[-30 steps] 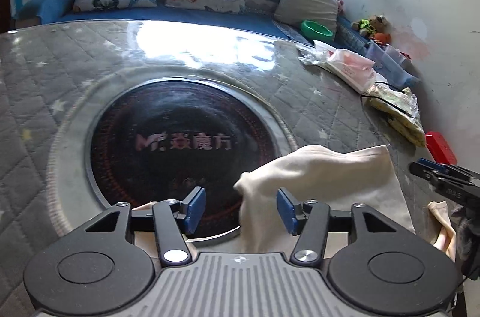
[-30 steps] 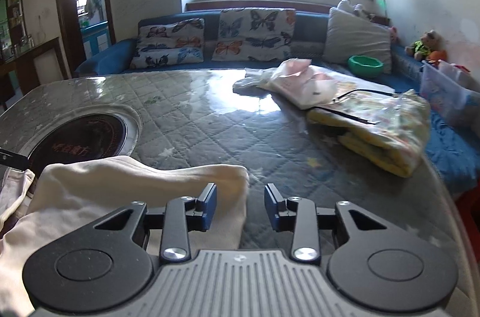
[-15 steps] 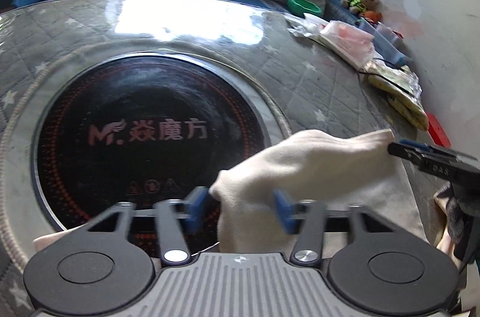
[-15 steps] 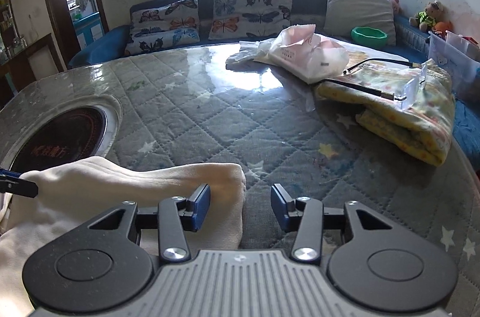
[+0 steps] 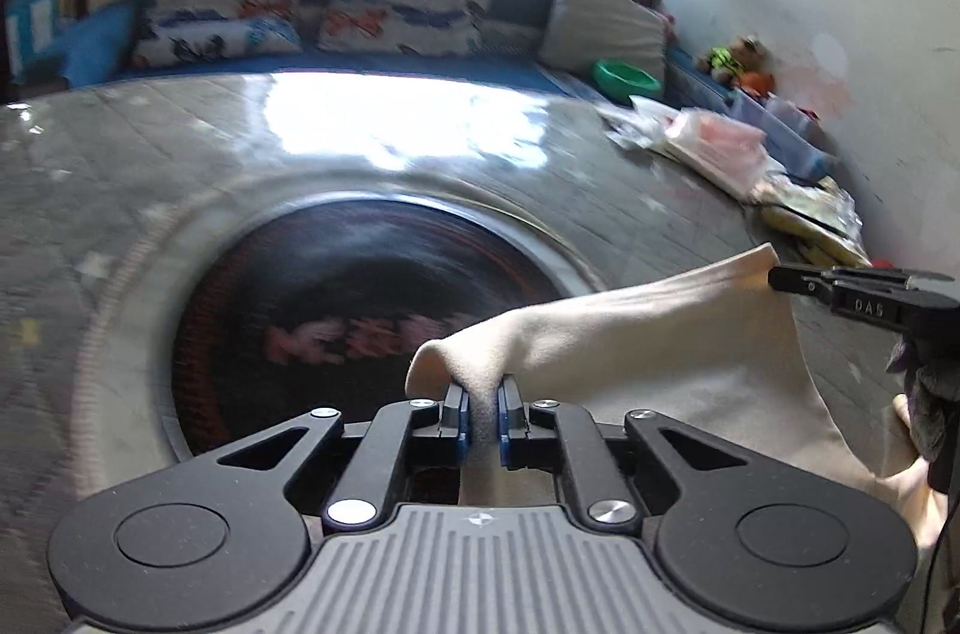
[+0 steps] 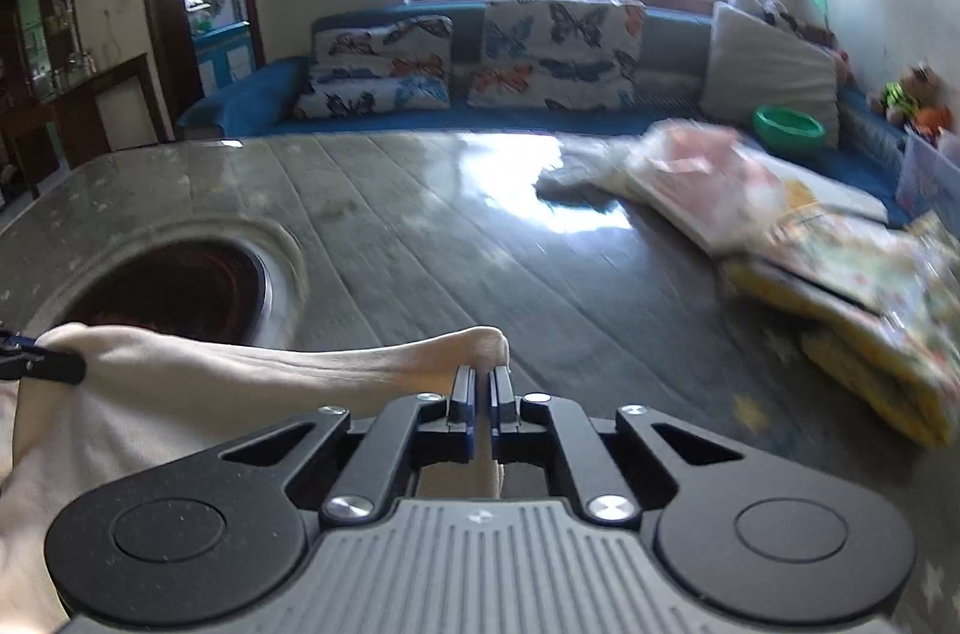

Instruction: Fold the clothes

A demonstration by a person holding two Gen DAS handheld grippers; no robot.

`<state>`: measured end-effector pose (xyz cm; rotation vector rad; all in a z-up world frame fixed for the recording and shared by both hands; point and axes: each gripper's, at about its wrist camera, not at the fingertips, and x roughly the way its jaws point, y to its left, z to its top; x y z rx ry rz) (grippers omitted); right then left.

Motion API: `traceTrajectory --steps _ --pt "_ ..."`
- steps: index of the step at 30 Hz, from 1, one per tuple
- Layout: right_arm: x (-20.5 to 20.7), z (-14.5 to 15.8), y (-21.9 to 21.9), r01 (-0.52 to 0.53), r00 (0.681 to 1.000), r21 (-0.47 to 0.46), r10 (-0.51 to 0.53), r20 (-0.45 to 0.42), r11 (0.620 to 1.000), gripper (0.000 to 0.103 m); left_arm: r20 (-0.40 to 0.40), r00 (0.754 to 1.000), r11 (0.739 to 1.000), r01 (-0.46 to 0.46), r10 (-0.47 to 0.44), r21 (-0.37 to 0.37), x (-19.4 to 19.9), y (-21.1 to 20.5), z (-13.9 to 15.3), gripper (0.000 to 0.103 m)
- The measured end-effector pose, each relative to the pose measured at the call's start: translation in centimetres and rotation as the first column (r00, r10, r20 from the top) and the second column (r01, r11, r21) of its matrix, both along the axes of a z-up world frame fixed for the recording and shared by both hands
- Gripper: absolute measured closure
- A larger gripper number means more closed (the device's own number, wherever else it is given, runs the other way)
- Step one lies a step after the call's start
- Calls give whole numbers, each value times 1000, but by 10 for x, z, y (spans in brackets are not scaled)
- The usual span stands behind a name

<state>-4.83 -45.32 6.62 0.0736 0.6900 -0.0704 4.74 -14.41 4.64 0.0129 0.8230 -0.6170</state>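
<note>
1. The left gripper point(image 5: 481, 415) is clamped on a bunched fold of the cream cloth point(image 5: 660, 370); its blue-padded jaws stand nearly together with soft, fleecy fabric squeezed between them.
2. The right gripper point(image 6: 482, 412) is clenched on the opposite corner of the same cloth point(image 6: 180, 394), with a thin strip of fabric running down between its narrow jaws.
3. The cloth hangs raised between the two grippers, its top edge stretched into a taut, slightly sagging line and the rest draping down in smooth folds above the near edge of the table point(image 5: 120, 166).
4. In the left wrist view, the right gripper point(image 5: 780, 279) shows as a black tip pinching the cloth's far corner.
5. The table is round, covered in a glossy grey quilted sheet with diamond stitching and small stars; a dark circular glass cooktop point(image 5: 336, 298) is set in its middle.
6. Crinkly plastic bags point(image 6: 708, 178) and a folded yellow patterned blanket point(image 6: 870, 310) lie at the table's far right.
</note>
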Motion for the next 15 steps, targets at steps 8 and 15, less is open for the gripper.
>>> traceTrajectory --steps 8,15 --pt "79 8 49 -82 995 -9 82 62 997 101 30 989 990 -143 142 22 37 52 8 93" --pt "125 3 83 -135 989 -28 137 54 990 100 63 966 966 -254 251 54 89 77 10 93"
